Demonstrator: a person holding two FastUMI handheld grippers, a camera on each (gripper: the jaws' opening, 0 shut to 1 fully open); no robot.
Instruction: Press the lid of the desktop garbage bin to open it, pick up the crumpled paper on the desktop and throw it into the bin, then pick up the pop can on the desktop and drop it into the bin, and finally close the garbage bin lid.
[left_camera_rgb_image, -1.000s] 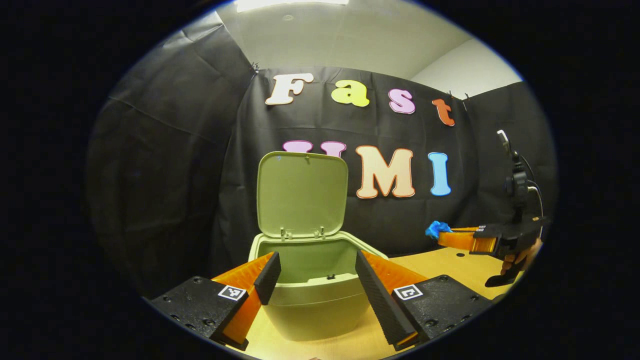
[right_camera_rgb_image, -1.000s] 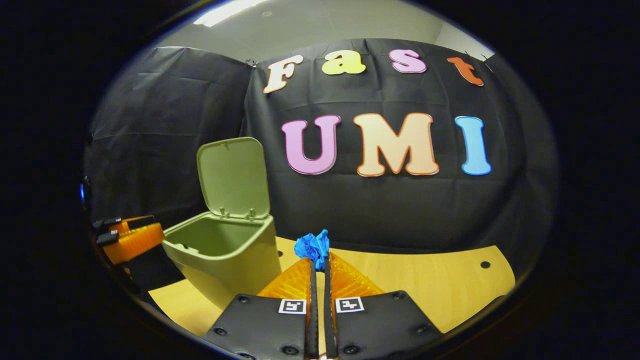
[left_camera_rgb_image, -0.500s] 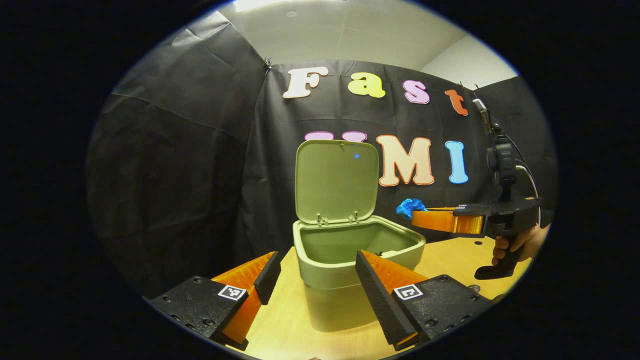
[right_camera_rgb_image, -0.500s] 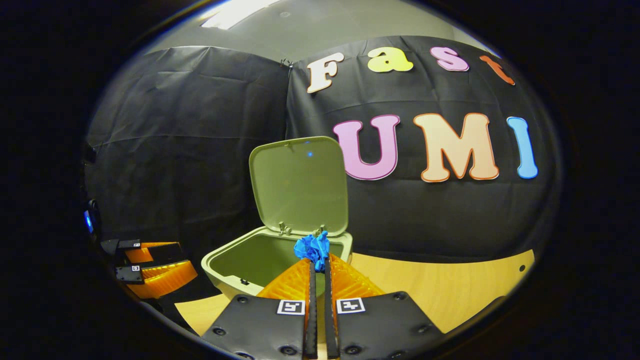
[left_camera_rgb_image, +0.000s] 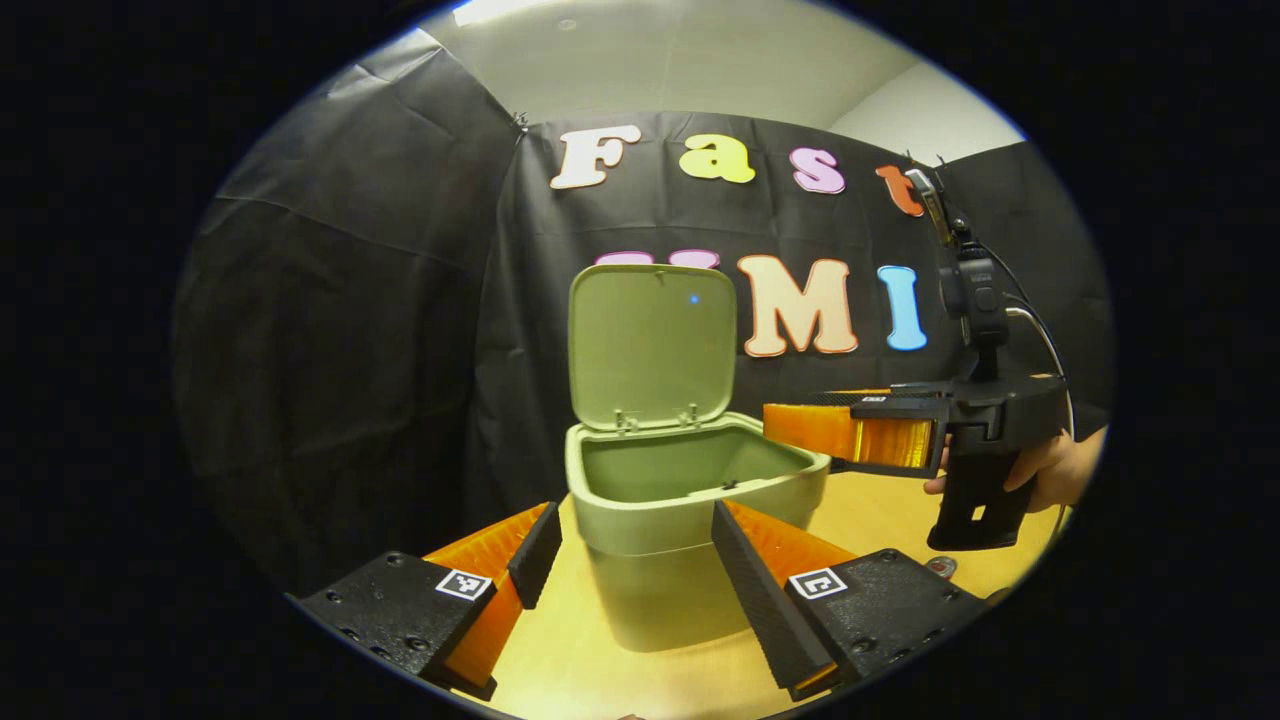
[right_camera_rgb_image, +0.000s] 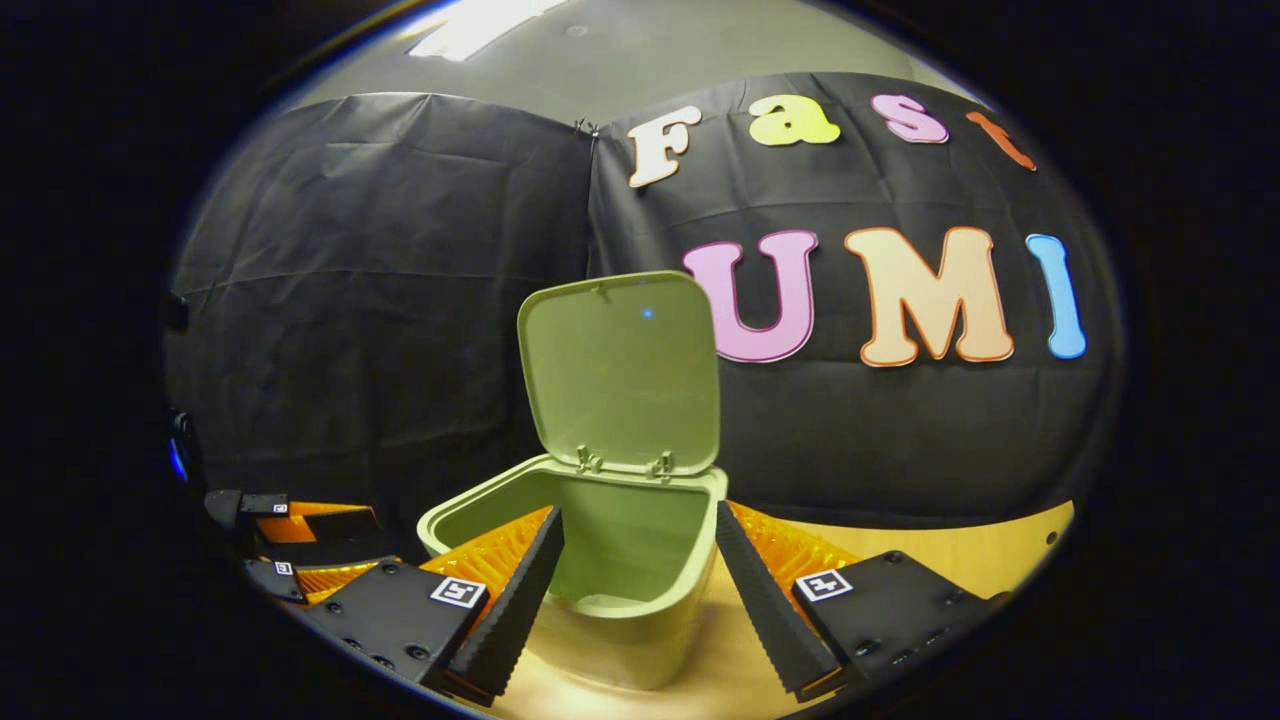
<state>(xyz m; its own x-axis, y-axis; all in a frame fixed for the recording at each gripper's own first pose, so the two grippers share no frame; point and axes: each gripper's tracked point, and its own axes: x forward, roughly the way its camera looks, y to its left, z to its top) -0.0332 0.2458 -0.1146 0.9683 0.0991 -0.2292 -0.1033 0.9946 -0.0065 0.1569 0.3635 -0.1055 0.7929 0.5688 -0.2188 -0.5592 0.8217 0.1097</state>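
Observation:
The green desktop bin (left_camera_rgb_image: 690, 560) stands on the wooden table with its lid (left_camera_rgb_image: 652, 345) upright and open. My left gripper (left_camera_rgb_image: 633, 520) is open just in front of the bin, with nothing between its fingers. To its right, a hand (left_camera_rgb_image: 1050, 470) holds my right gripper (left_camera_rgb_image: 790, 428) level above the bin's right rim. In the right gripper view the bin (right_camera_rgb_image: 620, 610) and its raised lid (right_camera_rgb_image: 625, 370) lie straight ahead. There my right gripper (right_camera_rgb_image: 636, 518) stands open over the bin's mouth and holds nothing. The left gripper (right_camera_rgb_image: 300, 545) sits low at the left.
The light wooden table (right_camera_rgb_image: 900, 545) runs to the right of the bin up to the black cloth wall. Bare tabletop (left_camera_rgb_image: 560, 660) also lies in front of the bin, under my left gripper.
My right gripper moved left over the bin and opened; the blue crumpled paper it pinched is gone from its fingers. The left gripper shifted slightly and stayed open.

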